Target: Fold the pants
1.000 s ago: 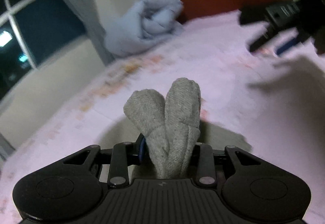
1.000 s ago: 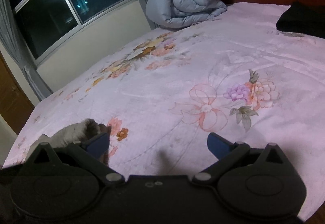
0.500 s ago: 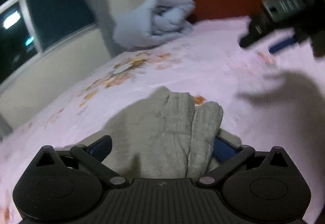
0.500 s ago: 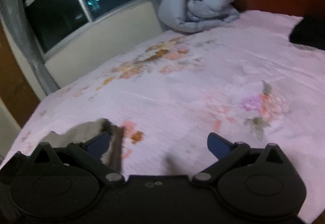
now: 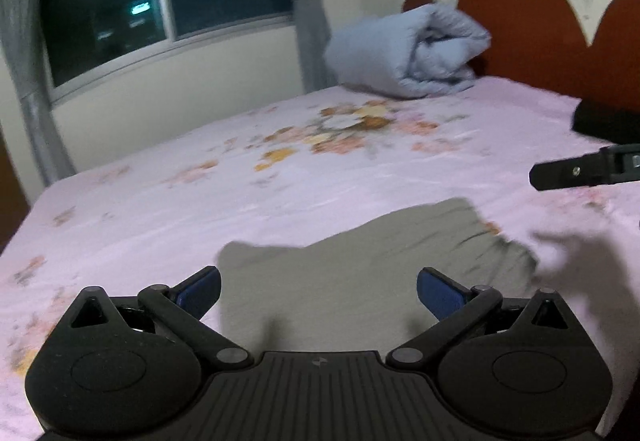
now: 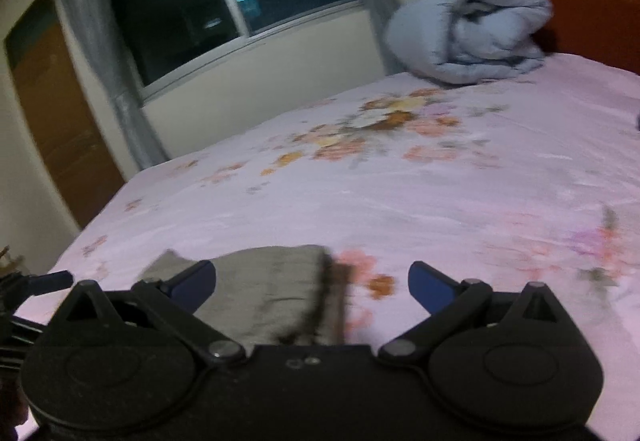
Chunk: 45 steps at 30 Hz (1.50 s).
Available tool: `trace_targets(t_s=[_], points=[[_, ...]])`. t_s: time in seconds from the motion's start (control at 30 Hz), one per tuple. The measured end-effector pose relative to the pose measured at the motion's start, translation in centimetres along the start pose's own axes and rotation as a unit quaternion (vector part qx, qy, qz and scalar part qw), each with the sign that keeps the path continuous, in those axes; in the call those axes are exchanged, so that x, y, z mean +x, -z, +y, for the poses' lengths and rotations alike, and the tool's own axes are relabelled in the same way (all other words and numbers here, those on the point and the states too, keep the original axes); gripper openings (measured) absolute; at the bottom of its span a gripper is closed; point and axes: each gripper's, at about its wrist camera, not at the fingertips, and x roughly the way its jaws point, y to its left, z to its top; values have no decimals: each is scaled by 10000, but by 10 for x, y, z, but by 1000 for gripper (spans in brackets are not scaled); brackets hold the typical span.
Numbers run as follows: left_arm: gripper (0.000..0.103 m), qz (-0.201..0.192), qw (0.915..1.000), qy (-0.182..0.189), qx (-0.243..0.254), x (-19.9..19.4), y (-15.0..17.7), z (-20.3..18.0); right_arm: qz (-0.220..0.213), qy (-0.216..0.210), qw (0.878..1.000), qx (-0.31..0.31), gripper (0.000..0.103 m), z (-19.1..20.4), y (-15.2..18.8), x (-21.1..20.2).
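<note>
Pants point(image 5: 360, 261), folded grey, lie flat on the pink floral bed point(image 5: 160, 201) just ahead of both your claws. Your left claw point(image 5: 319, 289) has just spread wide, gripping nothing, the cloth below its fingers. Your right claw point(image 6: 312, 283) gapes too, empty. Farther off a rolled blue duvet point(image 5: 408, 53) rests against the red headboard point(image 5: 528, 21).
</note>
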Motion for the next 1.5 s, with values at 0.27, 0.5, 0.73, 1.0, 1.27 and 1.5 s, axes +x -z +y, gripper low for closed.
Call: trace_targets(t_s=[0.27,0.5,0.73,1.0,1.27,1.5], points=[[103,410,9977,-489,-249,-2,22,39,121,-901,9938,-643,97,73,8,34],[103,742,9932,-723,-539,10,45,66,1496,55,9828,-1078,95,57,49,90],[103,846,9894,-830,-836,10,62,91,1100,422,9902,-752,97,33,36,71],[103,958,9839,-750,-1307,19,68,103,754,180,9883,-1313,97,49,27,84],[103,1033,9796,-742,-1556,26,76,110,939,506,9938,-321,97,1,38,73],[103,1045,9654,-359,-2362,53,72,108,748,333,9965,-146,97,-25,10,52]])
